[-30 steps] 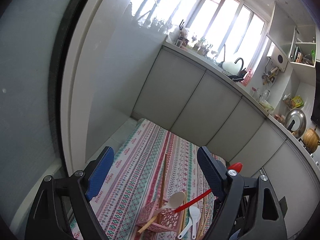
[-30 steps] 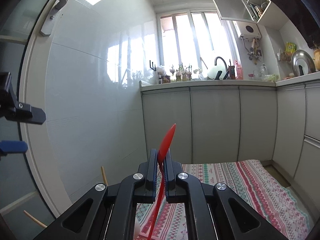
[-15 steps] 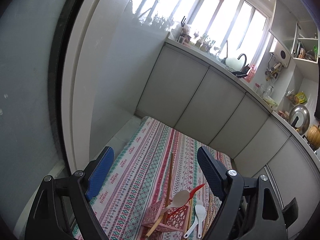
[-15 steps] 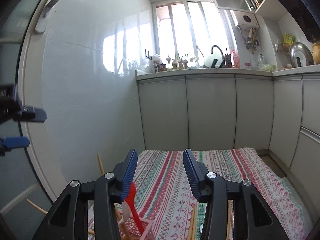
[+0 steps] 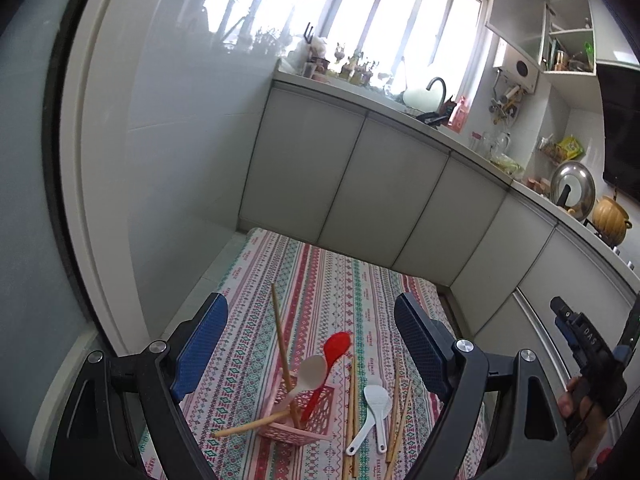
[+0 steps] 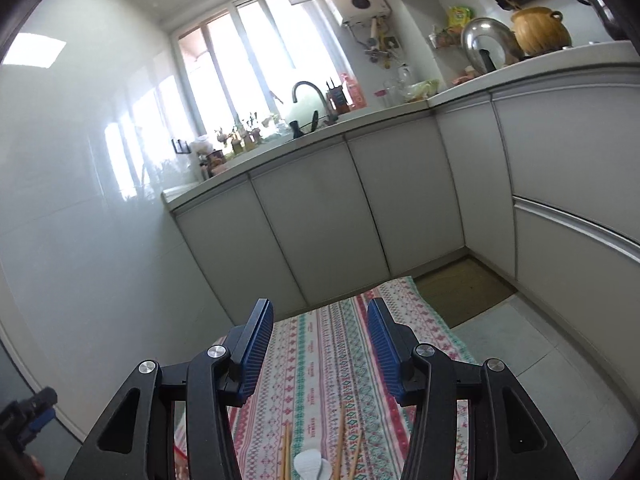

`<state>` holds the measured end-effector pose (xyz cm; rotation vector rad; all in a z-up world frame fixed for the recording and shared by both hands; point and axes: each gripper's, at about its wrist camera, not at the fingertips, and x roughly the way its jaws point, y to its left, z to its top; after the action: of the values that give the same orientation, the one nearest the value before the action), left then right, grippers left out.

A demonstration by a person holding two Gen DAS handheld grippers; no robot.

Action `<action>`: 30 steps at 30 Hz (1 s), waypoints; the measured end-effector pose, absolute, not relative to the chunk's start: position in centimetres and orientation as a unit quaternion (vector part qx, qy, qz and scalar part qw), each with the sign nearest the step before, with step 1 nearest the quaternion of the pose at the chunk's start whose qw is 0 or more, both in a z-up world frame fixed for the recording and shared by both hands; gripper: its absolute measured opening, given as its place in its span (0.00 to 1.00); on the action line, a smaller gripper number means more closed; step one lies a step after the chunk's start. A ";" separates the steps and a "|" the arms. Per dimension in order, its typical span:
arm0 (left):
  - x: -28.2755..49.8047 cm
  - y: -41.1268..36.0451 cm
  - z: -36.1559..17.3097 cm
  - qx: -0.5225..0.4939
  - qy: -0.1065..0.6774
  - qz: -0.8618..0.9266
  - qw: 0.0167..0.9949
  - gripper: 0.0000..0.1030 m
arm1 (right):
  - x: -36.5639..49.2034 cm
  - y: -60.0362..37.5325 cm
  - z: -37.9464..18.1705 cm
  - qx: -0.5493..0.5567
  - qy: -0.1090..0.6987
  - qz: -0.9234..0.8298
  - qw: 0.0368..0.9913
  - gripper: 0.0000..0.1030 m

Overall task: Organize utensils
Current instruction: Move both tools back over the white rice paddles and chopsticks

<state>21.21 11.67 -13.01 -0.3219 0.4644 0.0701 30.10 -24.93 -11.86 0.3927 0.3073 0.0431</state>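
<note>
Pink plastic latticework forms the utensil basket (image 5: 316, 416), which stands on a striped patterned cloth (image 5: 320, 292) covering the desk, near the cloth's near edge. Leaning in the basket are a red spoon (image 5: 334, 350), a beige spoon (image 5: 310, 372) and two wooden chopsticks, one upright (image 5: 282, 344) and one lying low and poking out of the basket's left side (image 5: 248, 427). Just beside the basket on its right, loose on the cloth, lie two white spoons (image 5: 374, 410) among several more chopsticks (image 5: 354, 404).

Over these the left hand-held gripper (image 5: 310, 344) hovers with its blue-padded jaws spread wide and nothing between them. To its right the right hand-held gripper (image 6: 320, 350) is also spread apart and empty, above the cloth; in its own view one white spoon's bowl (image 6: 308, 462) and a few chopstick ends (image 6: 340, 440) show at the bottom edge. White cabinet doors (image 5: 348, 184) stand beyond the cloth's far edge.
</note>
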 end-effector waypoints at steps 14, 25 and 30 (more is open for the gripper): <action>25.1 -0.2 -17.0 -0.049 0.321 0.011 0.946 0.85 | 32.7 -29.6 -15.4 0.221 0.261 0.008 0.940 0.49; 31.3 -8.7 -25.4 0.029 0.463 -0.025 0.885 0.85 | 34.3 -32.2 -17.5 0.262 0.303 0.002 0.916 0.49; 35.8 -8.6 -29.2 0.002 0.518 -0.018 0.855 0.85 | 34.9 -32.8 -18.4 0.272 0.325 -0.001 0.906 0.49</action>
<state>35.82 -8.56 -29.19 0.0052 1.0902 -0.0380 34.90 -32.79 -18.41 0.5623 0.6722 -0.0012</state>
